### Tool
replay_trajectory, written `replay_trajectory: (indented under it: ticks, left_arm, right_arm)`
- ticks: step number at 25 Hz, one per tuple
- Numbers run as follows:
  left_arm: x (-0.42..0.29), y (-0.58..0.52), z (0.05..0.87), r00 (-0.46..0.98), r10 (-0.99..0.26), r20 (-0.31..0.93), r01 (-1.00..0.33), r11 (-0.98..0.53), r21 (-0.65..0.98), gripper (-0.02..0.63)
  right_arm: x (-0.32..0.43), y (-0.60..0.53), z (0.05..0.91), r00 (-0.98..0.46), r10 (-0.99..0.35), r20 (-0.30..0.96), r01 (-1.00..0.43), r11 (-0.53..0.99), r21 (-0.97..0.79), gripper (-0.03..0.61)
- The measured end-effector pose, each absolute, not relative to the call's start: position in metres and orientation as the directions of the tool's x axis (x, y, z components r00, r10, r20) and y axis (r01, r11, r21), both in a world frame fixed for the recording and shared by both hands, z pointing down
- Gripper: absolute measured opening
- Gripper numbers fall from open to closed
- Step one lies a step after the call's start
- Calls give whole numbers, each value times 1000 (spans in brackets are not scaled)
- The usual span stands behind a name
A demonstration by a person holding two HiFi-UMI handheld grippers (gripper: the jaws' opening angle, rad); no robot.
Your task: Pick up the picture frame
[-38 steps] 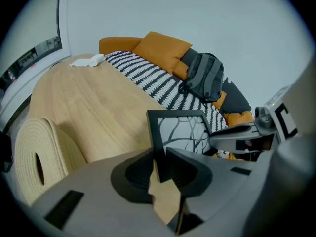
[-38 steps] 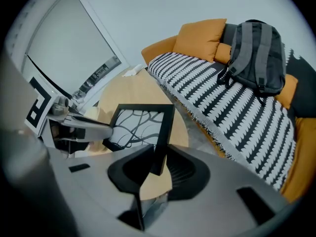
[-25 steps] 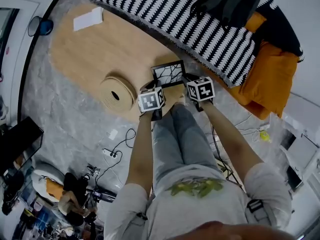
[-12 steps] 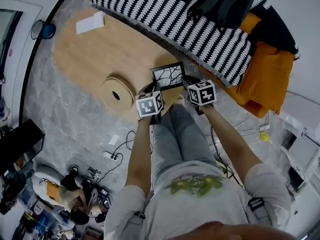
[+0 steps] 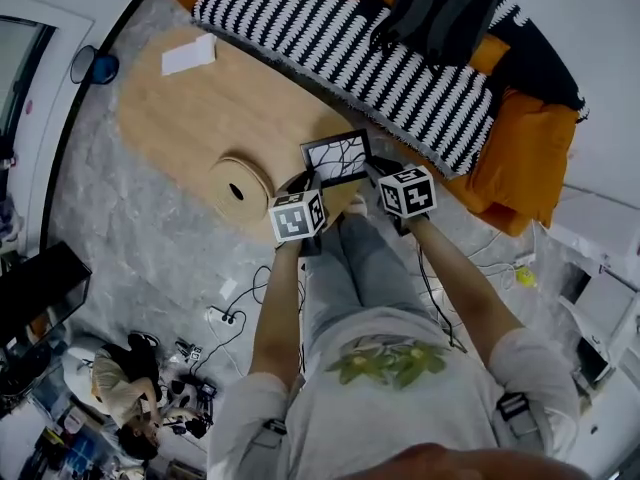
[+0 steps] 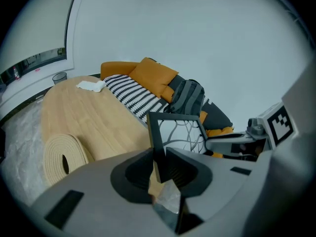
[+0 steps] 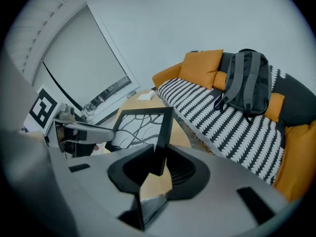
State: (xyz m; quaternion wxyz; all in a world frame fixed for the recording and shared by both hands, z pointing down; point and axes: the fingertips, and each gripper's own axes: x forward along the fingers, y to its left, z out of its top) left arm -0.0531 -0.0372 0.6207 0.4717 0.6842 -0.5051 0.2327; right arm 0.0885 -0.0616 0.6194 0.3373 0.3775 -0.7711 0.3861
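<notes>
Over the table [image 5: 190, 108] edge, head view: frame [image 5: 338, 156] sits at 12 o'clock between your left gripper [image 5: 308, 181] and right gripper [image 5: 377, 172]. Left gripper view: jaws clamp the frame's left edge. Right gripper view: jaws clamp its right edge; sofa [image 7: 202, 68] at 2.

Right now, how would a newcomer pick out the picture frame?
Find the oval wooden table beside the striped sofa. At its near end, the left gripper and right gripper hold the picture frame by its side edges. It is the only black rectangle, with a white branch-pattern print, unlike the round beige roll nearby.
</notes>
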Motion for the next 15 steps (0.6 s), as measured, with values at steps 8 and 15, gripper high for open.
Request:
replay_trajectory:
  ticks: [8, 15]
  left_arm:
    - [-56, -37, 587, 393, -489, 779, -901, -34, 433, 94]
    - [-52, -35, 555, 411, -514, 753, -889, -40, 457, 95]
  right_arm:
    - [85, -64, 583, -496, -332, 803, -835, 436, -336, 87]
    - [90, -62, 553, -517, -349, 782, -830, 430, -356, 87]
